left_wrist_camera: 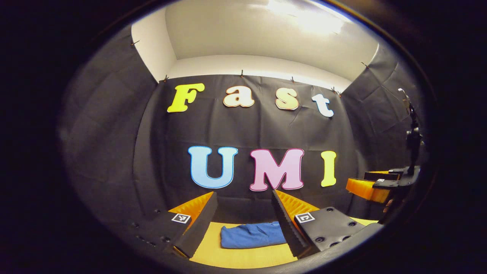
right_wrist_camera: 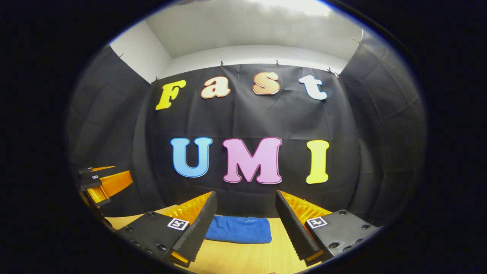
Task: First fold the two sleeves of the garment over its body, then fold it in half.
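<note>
Garment point(right_wrist_camera: 239, 229) folded on table point(right_wrist_camera: 236, 258)

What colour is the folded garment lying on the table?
Blue, plain with no pattern. The garment shows best in the right gripper view.

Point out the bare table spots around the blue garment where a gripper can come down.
Bare table lies on the near side of the garment, between it and the right gripper. In the left gripper view, bare table shows left of the garment. Behind it, the black wall crowds close.
</note>
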`<action>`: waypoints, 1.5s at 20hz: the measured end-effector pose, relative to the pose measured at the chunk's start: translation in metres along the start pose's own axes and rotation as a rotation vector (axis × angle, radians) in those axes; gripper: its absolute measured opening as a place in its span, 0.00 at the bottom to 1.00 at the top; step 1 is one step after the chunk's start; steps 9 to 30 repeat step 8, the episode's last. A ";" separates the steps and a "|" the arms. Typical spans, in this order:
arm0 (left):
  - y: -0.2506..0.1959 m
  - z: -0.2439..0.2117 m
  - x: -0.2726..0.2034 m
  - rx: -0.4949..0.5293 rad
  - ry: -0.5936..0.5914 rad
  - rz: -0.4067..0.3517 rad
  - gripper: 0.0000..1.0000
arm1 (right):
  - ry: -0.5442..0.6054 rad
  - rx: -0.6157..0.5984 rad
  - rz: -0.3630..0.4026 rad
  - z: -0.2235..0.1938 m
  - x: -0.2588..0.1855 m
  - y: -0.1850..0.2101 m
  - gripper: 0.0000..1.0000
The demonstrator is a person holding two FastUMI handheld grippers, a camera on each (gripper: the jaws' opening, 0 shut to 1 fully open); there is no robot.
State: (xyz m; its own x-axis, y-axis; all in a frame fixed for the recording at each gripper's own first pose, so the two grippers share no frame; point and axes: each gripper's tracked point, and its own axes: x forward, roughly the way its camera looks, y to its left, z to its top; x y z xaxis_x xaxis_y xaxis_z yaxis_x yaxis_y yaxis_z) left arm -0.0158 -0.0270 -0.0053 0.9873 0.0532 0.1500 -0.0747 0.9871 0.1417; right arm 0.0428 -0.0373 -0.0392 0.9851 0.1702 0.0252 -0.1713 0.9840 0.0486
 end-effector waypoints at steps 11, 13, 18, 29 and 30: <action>-0.025 0.012 -0.013 -0.024 -0.001 -0.064 0.82 | -0.075 -0.015 0.072 0.024 -0.008 0.030 0.94; -0.025 0.012 -0.013 -0.024 -0.001 -0.064 0.82 | -0.075 -0.015 0.072 0.024 -0.008 0.030 0.94; -0.025 0.012 -0.013 -0.024 -0.001 -0.064 0.82 | -0.075 -0.015 0.072 0.024 -0.008 0.030 0.94; -0.025 0.012 -0.013 -0.024 -0.001 -0.064 0.82 | -0.075 -0.015 0.072 0.024 -0.008 0.030 0.94; -0.025 0.012 -0.013 -0.024 -0.001 -0.064 0.82 | -0.075 -0.015 0.072 0.024 -0.008 0.030 0.94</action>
